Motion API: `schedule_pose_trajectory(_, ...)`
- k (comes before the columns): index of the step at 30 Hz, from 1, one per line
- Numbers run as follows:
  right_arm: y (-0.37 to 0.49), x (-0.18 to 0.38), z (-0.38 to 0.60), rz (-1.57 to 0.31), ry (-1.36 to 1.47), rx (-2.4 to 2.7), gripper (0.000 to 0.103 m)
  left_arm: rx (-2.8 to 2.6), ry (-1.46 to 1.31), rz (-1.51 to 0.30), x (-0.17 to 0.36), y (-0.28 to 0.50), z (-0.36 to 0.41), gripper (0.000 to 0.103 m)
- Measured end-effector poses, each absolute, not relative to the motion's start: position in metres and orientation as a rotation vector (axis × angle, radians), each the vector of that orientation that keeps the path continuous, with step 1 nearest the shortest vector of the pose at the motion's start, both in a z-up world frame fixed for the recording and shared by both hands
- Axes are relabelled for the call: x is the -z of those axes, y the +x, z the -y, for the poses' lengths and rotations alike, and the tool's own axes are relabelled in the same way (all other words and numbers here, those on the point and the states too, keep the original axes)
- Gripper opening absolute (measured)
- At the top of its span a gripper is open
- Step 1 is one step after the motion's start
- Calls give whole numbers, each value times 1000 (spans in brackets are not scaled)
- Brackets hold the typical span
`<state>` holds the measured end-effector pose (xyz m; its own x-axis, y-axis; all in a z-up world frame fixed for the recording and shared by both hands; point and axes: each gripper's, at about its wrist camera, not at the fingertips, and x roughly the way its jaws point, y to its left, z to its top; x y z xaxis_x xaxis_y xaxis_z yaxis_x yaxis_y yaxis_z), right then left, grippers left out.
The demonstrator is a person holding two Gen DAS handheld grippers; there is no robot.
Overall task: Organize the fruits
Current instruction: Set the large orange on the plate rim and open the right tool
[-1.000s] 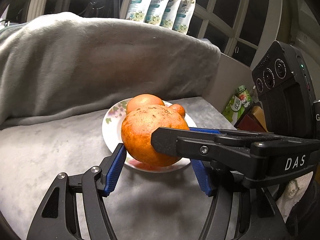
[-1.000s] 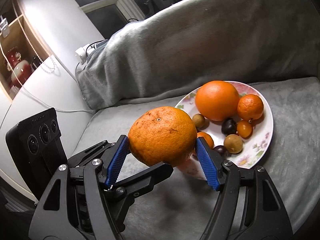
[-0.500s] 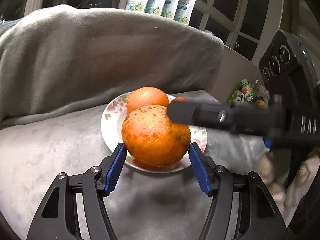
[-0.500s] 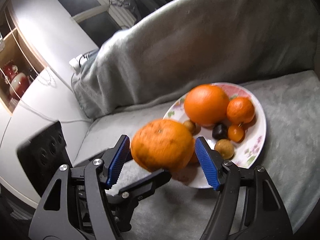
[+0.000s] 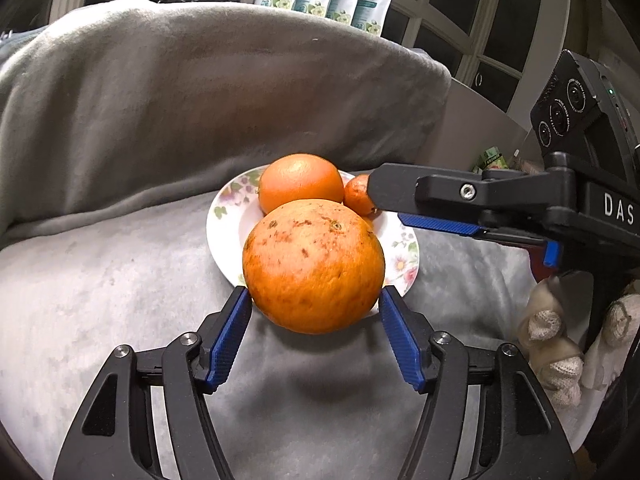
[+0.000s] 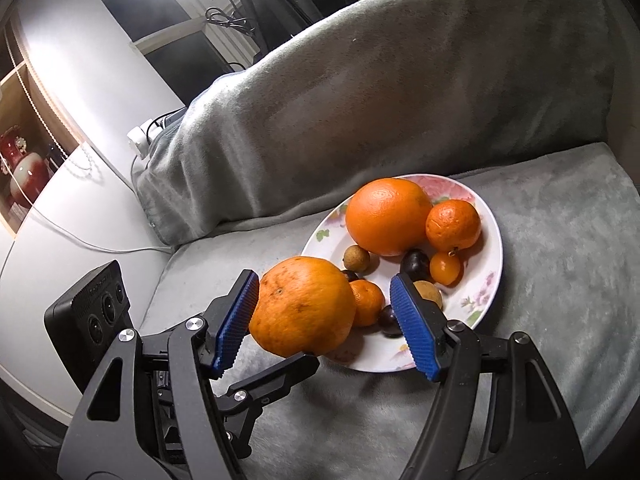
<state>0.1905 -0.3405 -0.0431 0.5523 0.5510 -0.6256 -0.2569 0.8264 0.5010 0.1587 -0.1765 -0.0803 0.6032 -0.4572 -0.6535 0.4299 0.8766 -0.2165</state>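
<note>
Holding: the left hand-held gripper (image 5: 315,292), jaws partly spread, clamps a large speckled orange (image 5: 314,266) between its blue pads.
Waiting: the right hand-held gripper (image 6: 323,278) stands open, gripping nothing.
Orange's place: lifted above the near rim of a white floral plate (image 5: 216,220) of fruit.
Setting: a sofa under a grey fleece blanket (image 5: 120,300).

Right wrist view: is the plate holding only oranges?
No, the floral plate also carries small dark and tan fruits beside the oranges.
</note>
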Motion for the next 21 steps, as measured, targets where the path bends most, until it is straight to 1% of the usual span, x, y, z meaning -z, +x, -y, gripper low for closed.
schedule_pose_trajectory(3, 189, 43, 342, -862, 377, -488, 72, 505, -35, -756, 79, 157, 175, 68)
schedule_pose_trajectory(19, 180, 39, 338, -859, 339, -477, 72, 501, -41, -703, 59, 140, 163, 71)
schedule_pose_trajectory(21, 177, 37, 337, -853, 332, -471, 78, 502, -38, -690, 55, 136, 161, 74)
